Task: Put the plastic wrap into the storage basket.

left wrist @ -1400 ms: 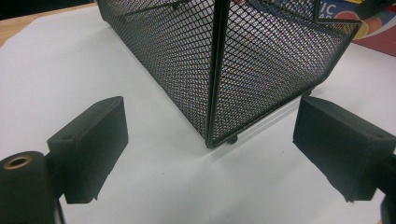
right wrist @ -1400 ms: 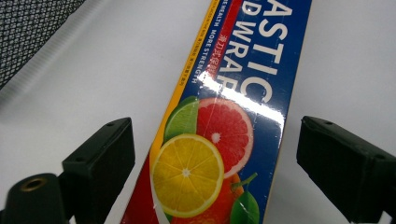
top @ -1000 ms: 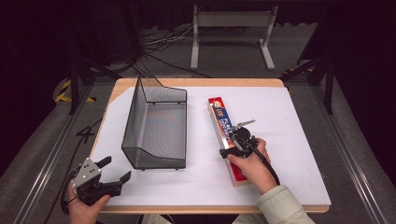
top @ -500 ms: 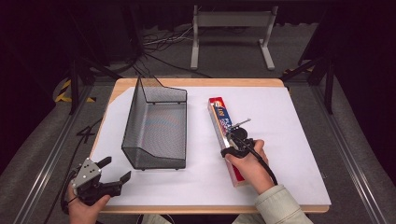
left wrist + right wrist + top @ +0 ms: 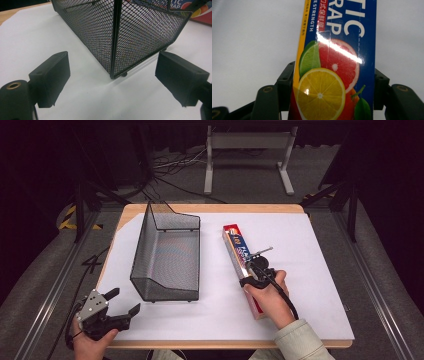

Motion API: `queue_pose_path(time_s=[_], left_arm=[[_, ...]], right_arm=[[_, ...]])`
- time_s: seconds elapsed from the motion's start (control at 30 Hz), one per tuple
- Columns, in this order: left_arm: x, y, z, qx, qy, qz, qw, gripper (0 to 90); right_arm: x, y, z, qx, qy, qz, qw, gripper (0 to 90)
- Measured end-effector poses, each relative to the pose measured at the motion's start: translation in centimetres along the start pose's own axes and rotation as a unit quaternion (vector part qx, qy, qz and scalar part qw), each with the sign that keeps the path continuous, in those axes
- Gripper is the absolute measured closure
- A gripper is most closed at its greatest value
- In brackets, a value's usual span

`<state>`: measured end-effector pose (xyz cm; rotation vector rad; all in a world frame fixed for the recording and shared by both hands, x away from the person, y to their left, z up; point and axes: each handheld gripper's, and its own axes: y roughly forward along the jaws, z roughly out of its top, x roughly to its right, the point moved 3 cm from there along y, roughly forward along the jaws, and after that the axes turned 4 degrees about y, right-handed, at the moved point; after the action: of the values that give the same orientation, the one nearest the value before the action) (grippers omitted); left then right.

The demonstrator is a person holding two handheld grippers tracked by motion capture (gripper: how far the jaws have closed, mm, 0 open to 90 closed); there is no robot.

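One mesh basket (image 5: 167,257) stands on the white sheet (image 5: 310,250), nothing in it. Right of it, well apart, a long plastic-wrap box (image 5: 239,251) lies flat on the same sheet, pointing away from the person. The sheet covers a wooden table (image 5: 215,208) in a dark room with cables on the floor. The right gripper (image 5: 248,281) has just been closing its jaws, and they now pinch the box's sides. The left gripper (image 5: 123,304) rests at the table's near left corner, jaws spread, facing the basket's corner (image 5: 117,72), holding nothing.

The right gripper (image 5: 333,92) has just closed its jaws against both sides of the plastic-wrap box (image 5: 334,62).
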<state>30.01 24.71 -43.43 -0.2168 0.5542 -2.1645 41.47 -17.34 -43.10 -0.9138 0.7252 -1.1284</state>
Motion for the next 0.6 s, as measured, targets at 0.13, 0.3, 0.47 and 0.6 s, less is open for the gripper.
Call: queue_pose_path(time_s=[0.13,0.3,0.47,0.6], left_arm=[[0.0,0.0,0.0,-0.001,0.0,-0.001,1.0,13.3],[0.0,0.0,0.0,-0.001,0.0,0.0,1.0,13.3],[0.0,0.1,0.0,-0.001,-0.001,0.0,1.0,13.3],[0.0,0.1,0.0,-0.001,-0.001,-0.001,1.0,13.3]], right_arm=[[0.1,-0.4,0.1,0.005,-0.001,0.0,1.0,40.4],[0.1,-1.9,0.8,0.021,-0.004,-0.002,0.9998,40.5],[0.0,-2.9,1.3,0.033,-0.01,-0.005,0.9994,40.4],[-0.2,-3.8,1.8,0.042,-0.017,-0.005,0.9989,40.4]])
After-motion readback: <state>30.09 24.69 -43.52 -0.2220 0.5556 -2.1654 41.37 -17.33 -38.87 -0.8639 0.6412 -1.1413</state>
